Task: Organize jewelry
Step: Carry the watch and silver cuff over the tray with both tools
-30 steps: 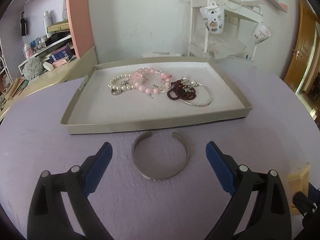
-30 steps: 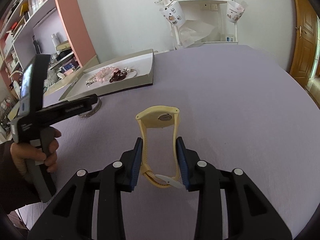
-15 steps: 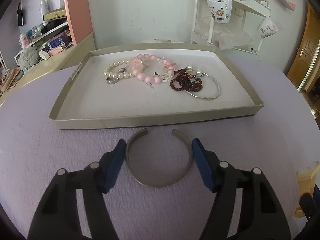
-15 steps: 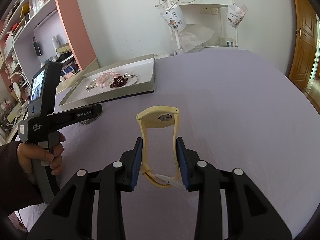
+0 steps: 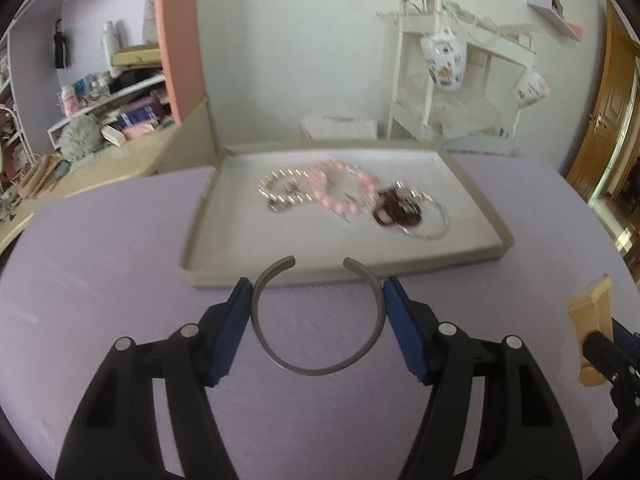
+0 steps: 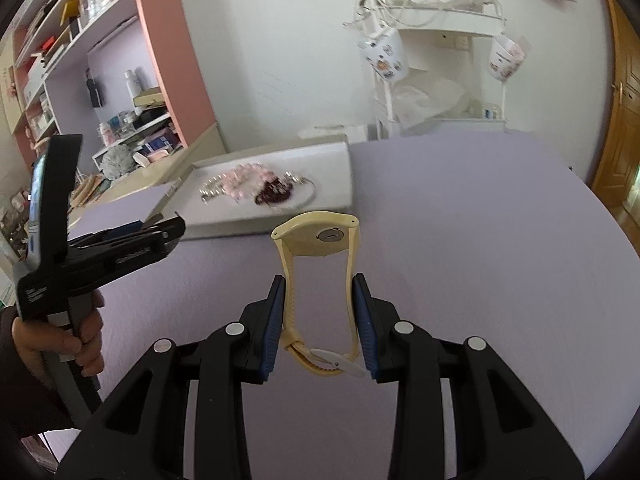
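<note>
Lavender table [image 5: 120,240]: left gripper [image 5: 316,312] clamps the grey cuff [image 5: 316,360], seemingly lifted; right gripper [image 6: 320,312] clamps the yellow watch [image 6: 316,240]

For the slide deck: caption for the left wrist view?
Left gripper clamps a grey cuff before the jewelry tray.

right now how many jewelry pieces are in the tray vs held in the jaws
In the tray: 4 (pearl bracelet, pink bead bracelet, dark red bead bracelet, thin silver bangle)
Held: 2 (grey cuff bangle, yellow watch)
Total: 6
</note>
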Tool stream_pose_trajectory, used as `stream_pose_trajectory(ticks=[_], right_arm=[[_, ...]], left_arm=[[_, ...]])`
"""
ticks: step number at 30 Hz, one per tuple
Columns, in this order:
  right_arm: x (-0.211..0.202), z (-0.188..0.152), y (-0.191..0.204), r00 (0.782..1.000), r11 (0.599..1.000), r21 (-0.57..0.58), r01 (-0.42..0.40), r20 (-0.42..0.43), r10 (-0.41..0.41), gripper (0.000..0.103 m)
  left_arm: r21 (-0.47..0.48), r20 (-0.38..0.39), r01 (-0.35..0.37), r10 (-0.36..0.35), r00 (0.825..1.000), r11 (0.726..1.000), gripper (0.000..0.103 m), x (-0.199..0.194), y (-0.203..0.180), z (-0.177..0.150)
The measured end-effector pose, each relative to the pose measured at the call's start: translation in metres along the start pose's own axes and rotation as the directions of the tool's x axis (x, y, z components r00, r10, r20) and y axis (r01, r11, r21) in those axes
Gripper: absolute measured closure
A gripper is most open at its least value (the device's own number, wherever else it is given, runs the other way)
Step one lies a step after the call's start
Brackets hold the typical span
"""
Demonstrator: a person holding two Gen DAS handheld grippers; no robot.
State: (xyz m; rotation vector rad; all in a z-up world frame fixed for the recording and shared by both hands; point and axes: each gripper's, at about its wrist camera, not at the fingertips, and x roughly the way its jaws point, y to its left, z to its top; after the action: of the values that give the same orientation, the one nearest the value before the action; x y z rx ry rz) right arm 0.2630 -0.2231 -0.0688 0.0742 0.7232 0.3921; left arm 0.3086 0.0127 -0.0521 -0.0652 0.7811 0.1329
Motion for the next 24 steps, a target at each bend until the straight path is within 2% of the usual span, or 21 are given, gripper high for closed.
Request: stream_pose_trajectory(ticks=[14, 19, 24], right_arm=[[0.024, 0.071, 0.021, 0.996, 0.998, -0.060, -0.022, 0.080, 0.026, 0.068], [0.039, 0.094, 0.030, 0.994, 0.997, -0.067, -0.025, 0.105, 0.032, 0.068], [0.066, 0.101, 0.037, 0.996, 0.997, -0.061, -0.037, 0.079, 0.042, 0.068]], left_arm=[[-0.037, 0.104, -0.028, 0.032, 0.994, 0.999, 0.037, -0.036, 0.040, 0.052], [-0.050, 0.114, -0.014, 0.019, 0.993, 0.999, 0.037, -0.034, 0.046, 0.063], [-0.062, 0.127, 0.001, 0.007, 0.992, 0.998, 0.037, -0.025, 0.054, 0.070]])
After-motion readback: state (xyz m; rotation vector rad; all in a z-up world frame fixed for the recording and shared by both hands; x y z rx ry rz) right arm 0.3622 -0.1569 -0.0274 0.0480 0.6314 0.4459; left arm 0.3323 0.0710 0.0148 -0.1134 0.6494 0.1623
